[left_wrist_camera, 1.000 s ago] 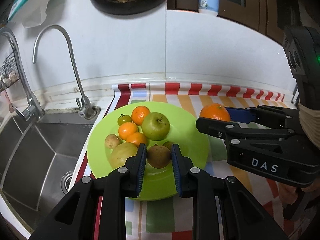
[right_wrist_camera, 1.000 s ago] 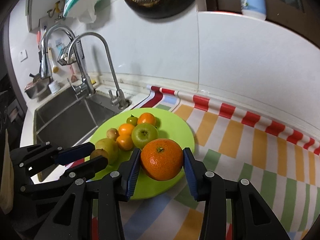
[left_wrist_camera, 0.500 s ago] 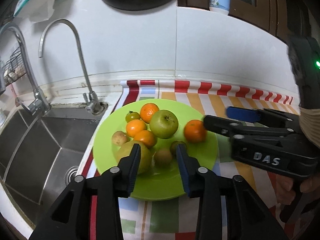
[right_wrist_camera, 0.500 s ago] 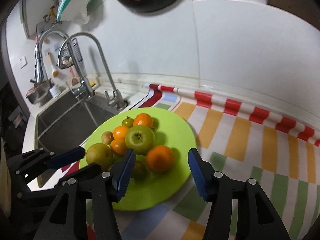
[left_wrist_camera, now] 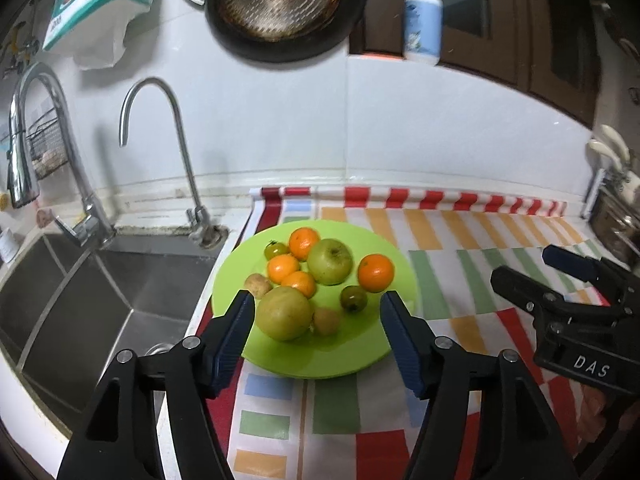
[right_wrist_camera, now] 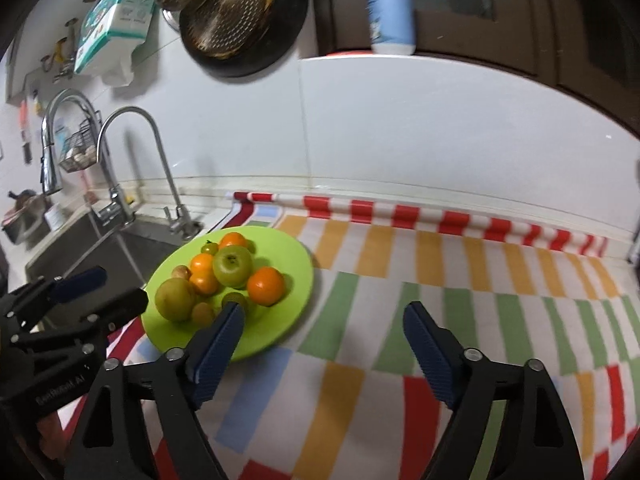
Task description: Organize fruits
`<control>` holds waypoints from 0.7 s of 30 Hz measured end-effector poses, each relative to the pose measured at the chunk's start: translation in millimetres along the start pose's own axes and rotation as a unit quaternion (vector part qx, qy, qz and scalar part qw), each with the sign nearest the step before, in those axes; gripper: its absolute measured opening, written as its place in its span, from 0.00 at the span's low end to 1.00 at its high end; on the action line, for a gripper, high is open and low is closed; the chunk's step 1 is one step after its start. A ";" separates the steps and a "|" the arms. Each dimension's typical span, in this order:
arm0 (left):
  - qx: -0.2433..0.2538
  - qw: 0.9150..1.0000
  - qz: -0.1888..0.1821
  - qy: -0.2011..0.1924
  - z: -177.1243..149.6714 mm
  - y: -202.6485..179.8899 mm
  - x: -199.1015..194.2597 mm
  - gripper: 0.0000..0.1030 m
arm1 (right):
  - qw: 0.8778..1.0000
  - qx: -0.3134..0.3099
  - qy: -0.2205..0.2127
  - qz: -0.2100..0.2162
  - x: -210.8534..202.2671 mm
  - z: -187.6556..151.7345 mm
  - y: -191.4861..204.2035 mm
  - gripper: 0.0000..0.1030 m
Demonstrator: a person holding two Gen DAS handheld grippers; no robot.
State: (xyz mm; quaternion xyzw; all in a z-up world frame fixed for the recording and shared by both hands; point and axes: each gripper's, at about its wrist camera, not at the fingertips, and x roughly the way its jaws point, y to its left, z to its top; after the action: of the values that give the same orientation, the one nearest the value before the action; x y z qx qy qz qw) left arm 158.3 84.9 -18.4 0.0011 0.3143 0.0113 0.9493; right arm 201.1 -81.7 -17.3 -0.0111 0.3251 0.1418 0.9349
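A green plate point(left_wrist_camera: 372, 344) point(right_wrist_camera: 288, 268) holds several fruits: a green apple point(left_wrist_camera: 330, 261) point(right_wrist_camera: 233, 266), an orange point(left_wrist_camera: 375, 273) point(right_wrist_camera: 266, 286) at its right, smaller oranges, a large yellow-green fruit point(left_wrist_camera: 284, 312) point(right_wrist_camera: 175, 299), a kiwi point(left_wrist_camera: 326, 321) and small green fruits. My left gripper point(left_wrist_camera: 318, 312) is open and empty, above the plate's near edge. My right gripper point(right_wrist_camera: 322, 318) is open and empty, over the striped cloth right of the plate; it also shows in the left wrist view point(left_wrist_camera: 536, 276).
A steel sink point(left_wrist_camera: 72, 300) with two taps point(left_wrist_camera: 176, 160) lies left of the plate. The striped cloth point(right_wrist_camera: 460, 300) covers the counter to the right. A pan point(left_wrist_camera: 280, 4), tissue pack and soap bottle point(left_wrist_camera: 422, 16) are on the wall above.
My right gripper let the orange go onto the plate, opened wide and pulled back right. My left gripper released the kiwi onto the plate, opened and drew back.
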 end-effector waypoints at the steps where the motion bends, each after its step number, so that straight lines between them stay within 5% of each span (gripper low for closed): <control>1: 0.006 1.000 -0.007 -0.004 0.8 -0.5 -3.9 0.65 | 1.000 0.004 -0.002 -0.006 -5.3 -1.4 0.3 0.82; 12: 0.057 0.996 -0.060 -0.036 -6.5 -6.4 -46.9 0.81 | 0.993 0.060 -0.029 -0.100 -73.9 -28.6 4.2 0.89; 21: 0.047 0.997 -0.047 -0.046 -24.3 -17.4 -89.7 0.92 | 0.991 0.058 -0.038 -0.112 -121.8 -45.8 1.8 0.89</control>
State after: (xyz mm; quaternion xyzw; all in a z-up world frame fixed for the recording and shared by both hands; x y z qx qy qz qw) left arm 72.2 65.4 15.5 0.0314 0.2700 -0.0479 0.9612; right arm 81.8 -116.6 21.1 0.0124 0.2934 0.0177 0.9558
